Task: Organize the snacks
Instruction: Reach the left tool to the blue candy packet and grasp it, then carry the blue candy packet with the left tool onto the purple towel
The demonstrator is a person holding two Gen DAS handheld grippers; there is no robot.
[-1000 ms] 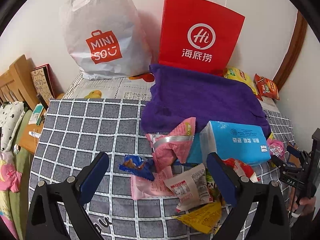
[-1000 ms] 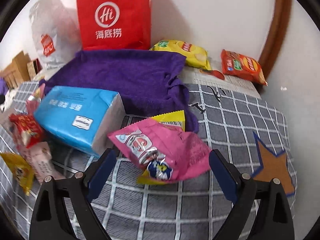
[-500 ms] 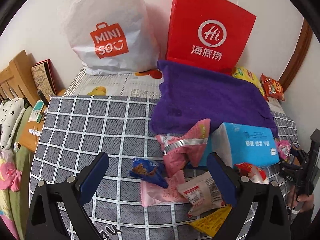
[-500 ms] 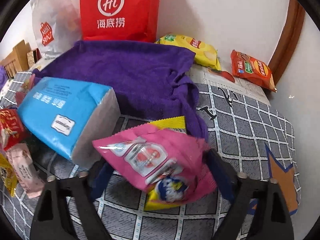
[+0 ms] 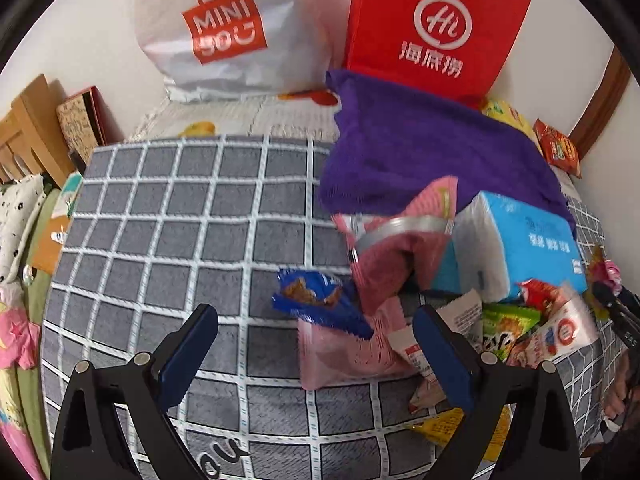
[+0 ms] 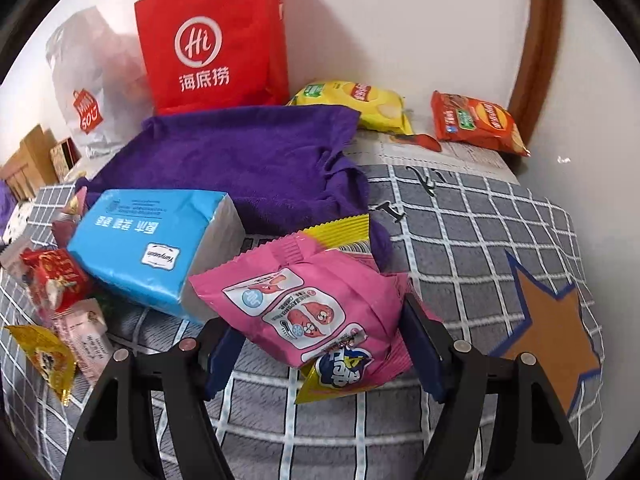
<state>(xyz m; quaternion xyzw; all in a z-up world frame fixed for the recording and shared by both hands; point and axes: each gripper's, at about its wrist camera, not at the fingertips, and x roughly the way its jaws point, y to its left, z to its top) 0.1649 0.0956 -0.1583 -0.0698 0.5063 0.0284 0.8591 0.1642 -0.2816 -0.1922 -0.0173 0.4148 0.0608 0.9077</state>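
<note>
While the right gripper point(image 6: 320, 344) is closing its jaws around the pink snack packet point(image 6: 316, 308), the pads look to be meeting the packet's sides, though I cannot tell that the grip is firm yet. That packet lies on the grey checked cover point(image 6: 472, 240), over a yellow packet point(image 6: 340, 232) and just beside the blue tissue pack point(image 6: 152, 244). The left gripper point(image 5: 316, 344) stands released, with a pale pink wrapper point(image 5: 348, 356) and a blue snack wrapper point(image 5: 316, 296) lying between its spread fingers, unpressed. Behind both sit the purple towel point(image 5: 420, 152), the red paper bag point(image 5: 436, 28) and the white shopping bag point(image 5: 224, 32). The puffy, slick packet could squirt out forward as the jaws squeeze, or the yellow one beneath could be dragged along. Compared with a second ago, the right jaws have narrowed onto the packet, and the left gripper has dropped closer to the pile, which fills more of its view.
</note>
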